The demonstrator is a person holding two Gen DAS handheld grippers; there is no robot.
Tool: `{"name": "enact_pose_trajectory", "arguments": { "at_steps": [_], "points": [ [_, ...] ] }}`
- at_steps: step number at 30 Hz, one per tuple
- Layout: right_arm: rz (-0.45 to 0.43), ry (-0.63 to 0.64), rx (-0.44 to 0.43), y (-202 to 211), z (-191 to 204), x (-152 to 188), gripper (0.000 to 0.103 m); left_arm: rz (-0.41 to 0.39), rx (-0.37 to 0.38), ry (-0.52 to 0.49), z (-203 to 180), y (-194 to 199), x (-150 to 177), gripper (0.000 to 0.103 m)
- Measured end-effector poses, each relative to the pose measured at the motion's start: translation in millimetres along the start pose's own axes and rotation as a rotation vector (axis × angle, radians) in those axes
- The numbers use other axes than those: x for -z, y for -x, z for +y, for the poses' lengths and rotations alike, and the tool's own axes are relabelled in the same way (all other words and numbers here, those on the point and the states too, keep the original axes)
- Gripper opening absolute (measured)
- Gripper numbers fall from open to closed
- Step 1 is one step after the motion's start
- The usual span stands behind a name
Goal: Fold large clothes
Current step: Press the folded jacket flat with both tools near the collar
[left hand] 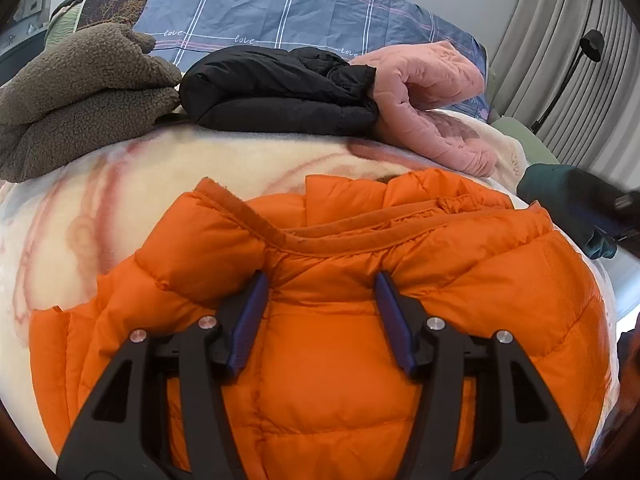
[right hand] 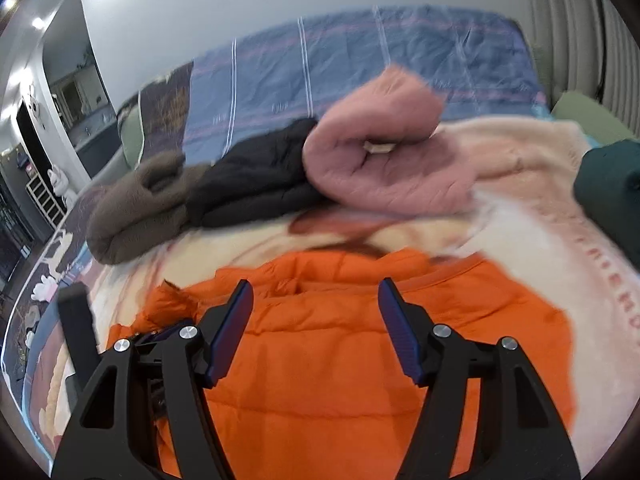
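A bed (left hand: 72, 216) under a cream blanket was seen; an orange puffer jacket (left hand: 320, 320) lay flat, collar away, directly beneath the left tool (left hand: 322, 280) and right tool (right hand: 316, 288), both released.

Rt view blurred; orange jacket (right hand: 320, 360) cropped

Both grippers match: left gripper (left hand: 322, 280) and right gripper (right hand: 316, 290) have matte black cut-out finger arms, ribbed dark blue pads (left hand: 250, 320), and round silver screw heads (left hand: 208, 322) at pivots. Dark teal sleeve (left hand: 560, 196).
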State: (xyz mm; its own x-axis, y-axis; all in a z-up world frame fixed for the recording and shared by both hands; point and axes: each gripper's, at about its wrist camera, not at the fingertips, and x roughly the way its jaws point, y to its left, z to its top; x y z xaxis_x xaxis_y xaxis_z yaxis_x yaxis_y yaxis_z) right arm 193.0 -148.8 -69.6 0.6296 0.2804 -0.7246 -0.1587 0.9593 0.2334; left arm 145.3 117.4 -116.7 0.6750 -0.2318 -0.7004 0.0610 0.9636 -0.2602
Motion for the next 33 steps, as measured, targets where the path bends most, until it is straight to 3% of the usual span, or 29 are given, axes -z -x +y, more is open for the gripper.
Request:
{"name": "enact_pose_trajectory", "arguments": {
  "at_steps": [2, 3, 7, 17, 23, 26, 31, 33],
  "points": [
    [0.090, -0.020, 0.035, -38.9, -9.0, 11.0, 0.066, -0.003, 0.005, 0.005, 0.9, 1.0, 0.2, 0.057],
    [0.093, -0.015, 0.034, -49.3, -12.3, 17.1, 0.067, -0.007, 0.012, 0.015, 2.4, 2.3, 0.1, 0.057],
    [0.055, 0.001, 0.010, -60.3, -19.4, 26.0, 0.069, -0.019, 0.064, 0.071, 11.2, 5.4, -1.3, 0.057],
    [0.044, 0.070, 0.074, -71.9, -13.3, 34.9, 0.070, -0.022, 0.054, 0.057, 7.4, 4.8, -0.8, 0.058],
    [0.050, 0.101, 0.112, -64.2, -8.5, 32.0, 0.070, -0.081, 0.106, 0.087, 13.3, 26.8, 2.4, 0.064],
    [0.030, 0.119, 0.113, -40.8, -2.9, 29.9, 0.070, -0.107, 0.120, 0.098, 18.3, 42.5, 2.8, 0.066],
    [-0.052, 0.135, 0.025, 0.8, 21.0, 24.2, 0.070, -0.116, 0.132, 0.119, 27.1, 53.1, -0.7, 0.067],
    [-0.006, 0.142, 0.052, -10.7, 27.1, 27.4, 0.070, -0.103, 0.129, 0.112, 27.0, 53.1, 0.3, 0.067]
  ]
}}
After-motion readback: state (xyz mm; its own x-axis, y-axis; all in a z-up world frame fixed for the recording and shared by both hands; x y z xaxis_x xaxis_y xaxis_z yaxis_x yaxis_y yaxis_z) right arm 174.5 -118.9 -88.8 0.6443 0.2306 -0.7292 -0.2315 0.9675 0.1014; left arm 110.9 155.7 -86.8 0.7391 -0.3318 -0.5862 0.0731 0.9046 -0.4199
